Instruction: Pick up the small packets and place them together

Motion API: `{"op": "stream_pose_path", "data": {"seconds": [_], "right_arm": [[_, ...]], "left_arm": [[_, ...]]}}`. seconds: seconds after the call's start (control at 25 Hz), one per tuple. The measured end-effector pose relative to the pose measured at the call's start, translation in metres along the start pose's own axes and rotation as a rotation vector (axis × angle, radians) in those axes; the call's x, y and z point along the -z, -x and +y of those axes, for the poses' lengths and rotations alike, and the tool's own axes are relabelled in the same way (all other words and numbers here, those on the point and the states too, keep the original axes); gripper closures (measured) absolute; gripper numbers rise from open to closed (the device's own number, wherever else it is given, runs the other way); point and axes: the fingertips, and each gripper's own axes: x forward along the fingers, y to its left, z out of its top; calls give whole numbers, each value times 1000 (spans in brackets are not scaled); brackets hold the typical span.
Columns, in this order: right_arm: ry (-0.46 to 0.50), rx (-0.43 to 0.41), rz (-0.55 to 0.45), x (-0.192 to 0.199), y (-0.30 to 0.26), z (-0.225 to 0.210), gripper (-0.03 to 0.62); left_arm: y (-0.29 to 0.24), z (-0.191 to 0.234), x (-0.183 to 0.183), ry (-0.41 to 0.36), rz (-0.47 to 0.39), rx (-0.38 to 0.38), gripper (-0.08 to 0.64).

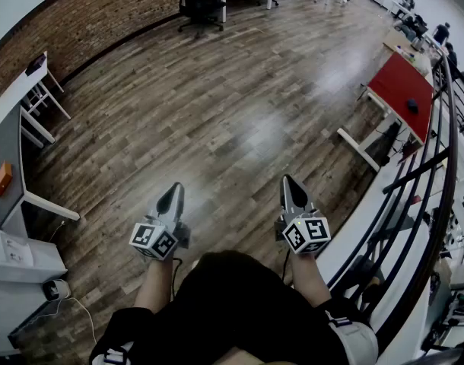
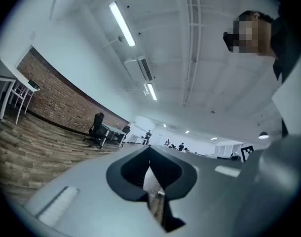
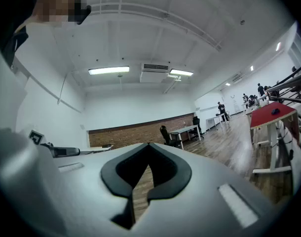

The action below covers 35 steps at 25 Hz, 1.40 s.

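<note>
No small packets show in any view. In the head view both grippers are held in front of the person's body, above bare wooden floor. My left gripper (image 1: 174,189) points forward with its jaws together and nothing between them. My right gripper (image 1: 290,182) stands parallel to it, also shut and empty. In the left gripper view the left gripper (image 2: 149,149) aims up toward the ceiling and a far office area. In the right gripper view the right gripper (image 3: 148,147) faces a brick wall and desks, jaws closed.
A grey desk (image 1: 5,154) with an orange object (image 1: 1,179) stands at the left, with a white box (image 1: 15,255) below it. A red table (image 1: 402,84) and black railing (image 1: 437,173) are at the right. An office chair (image 1: 195,4) and a white desk stand far ahead.
</note>
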Motion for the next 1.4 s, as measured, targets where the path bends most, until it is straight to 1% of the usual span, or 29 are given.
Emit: {"op": "stream_pose_path", "data": {"seconds": [0.28, 0.48, 0.56, 0.76, 0.92, 1.0, 1.12, 1.28, 1.4], "right_arm": [[-16, -2, 7, 1, 10, -7, 591], [-19, -12, 7, -1, 15, -13, 591], [-29, -30, 1, -1, 16, -12, 592], [-91, -135, -22, -2, 22, -3, 591], [-93, -173, -2, 2, 23, -1, 591], [-86, -193, 8, 4, 22, -3, 591], [-103, -242, 33, 11, 14, 0, 591], [-133, -354, 48, 14, 0, 28, 591], [-118, -421, 60, 15, -12, 54, 591]], "left_arm": [[-3, -13, 3, -8, 6, 10, 560], [-3, -20, 6, -10, 3, -1, 560], [0, -21, 6, -11, 0, -11, 560], [13, -20, 11, -11, -9, -57, 560], [25, -23, 6, -43, -46, -99, 560], [34, -27, 6, -57, -65, -129, 560], [54, -27, 7, -55, -81, -194, 560], [89, -20, 5, -44, -104, -276, 560], [110, -11, 0, -51, -116, -325, 560]]}}
